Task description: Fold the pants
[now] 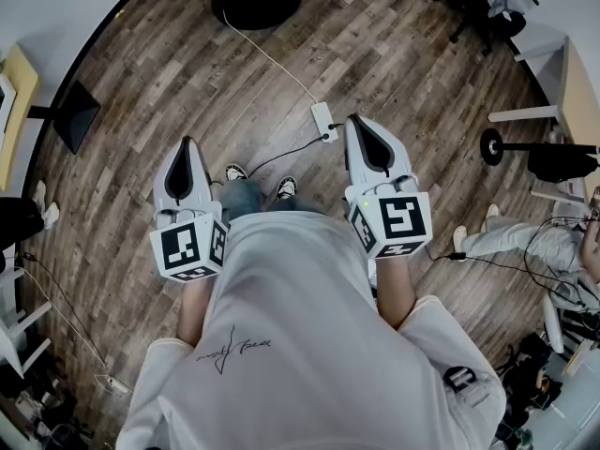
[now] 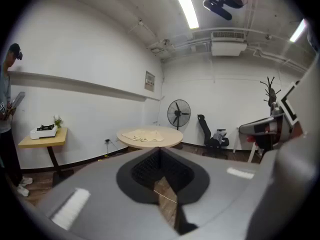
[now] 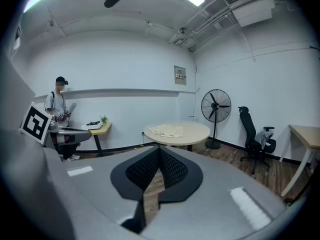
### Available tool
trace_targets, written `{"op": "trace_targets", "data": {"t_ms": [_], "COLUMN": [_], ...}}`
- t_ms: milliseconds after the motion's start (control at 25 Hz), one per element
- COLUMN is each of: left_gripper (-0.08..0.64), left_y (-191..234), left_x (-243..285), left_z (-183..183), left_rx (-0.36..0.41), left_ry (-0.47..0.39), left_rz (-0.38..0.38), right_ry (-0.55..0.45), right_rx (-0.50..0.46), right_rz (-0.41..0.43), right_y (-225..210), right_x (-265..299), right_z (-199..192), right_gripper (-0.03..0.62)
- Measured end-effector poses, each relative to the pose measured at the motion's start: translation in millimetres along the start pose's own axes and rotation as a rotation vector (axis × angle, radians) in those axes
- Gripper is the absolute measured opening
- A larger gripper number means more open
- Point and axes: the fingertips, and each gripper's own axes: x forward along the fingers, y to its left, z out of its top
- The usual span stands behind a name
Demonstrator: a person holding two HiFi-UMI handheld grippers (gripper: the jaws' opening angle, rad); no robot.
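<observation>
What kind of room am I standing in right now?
Probably an office or lab workroom: a round table, an office chair and a standing fan along plain white walls.

The pants (image 3: 168, 130) are laid on the round table (image 3: 198, 131). A fan (image 3: 215, 106) is placed just right of the table, an office chair (image 3: 248, 129) further right; a side table (image 3: 101, 129) is set by the wall, to the left.
</observation>
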Motion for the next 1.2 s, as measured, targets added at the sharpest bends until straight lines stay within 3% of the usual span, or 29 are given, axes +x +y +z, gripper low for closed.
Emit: {"op": "trace_targets", "data": {"t_ms": [360, 600, 760, 1200], "left_gripper": [0.002, 0.003, 0.003, 0.003], "left_y": [-11.1, -28.0, -31.0, -9.4], "left_x": [6.0, 12.8, 22.7, 85.3], "left_z": [7.1, 11.5, 9.3, 7.3], "left_rx": [0.036, 0.067, 0.066, 0.059], "left_ry": [-0.030, -0.025, -0.011, 0.031], "left_rz": [-0.039, -0.092, -0.117, -0.145], "right_ry": [-0.011, -0.068, -0.023, 0.069], "right_rx": [-0.006, 0.155, 0.151, 0.116], "right_rz": [0.029, 0.108, 0.137, 0.041], "right_y": [-0.2, -9.8, -9.6, -23.2], "right_x": [-0.9, -5.3, 5.5, 72.6], "right_z": [0.8, 8.8, -0.7, -2.1], "right_gripper": [-0.015, -0.005, -0.003, -0.005]}}
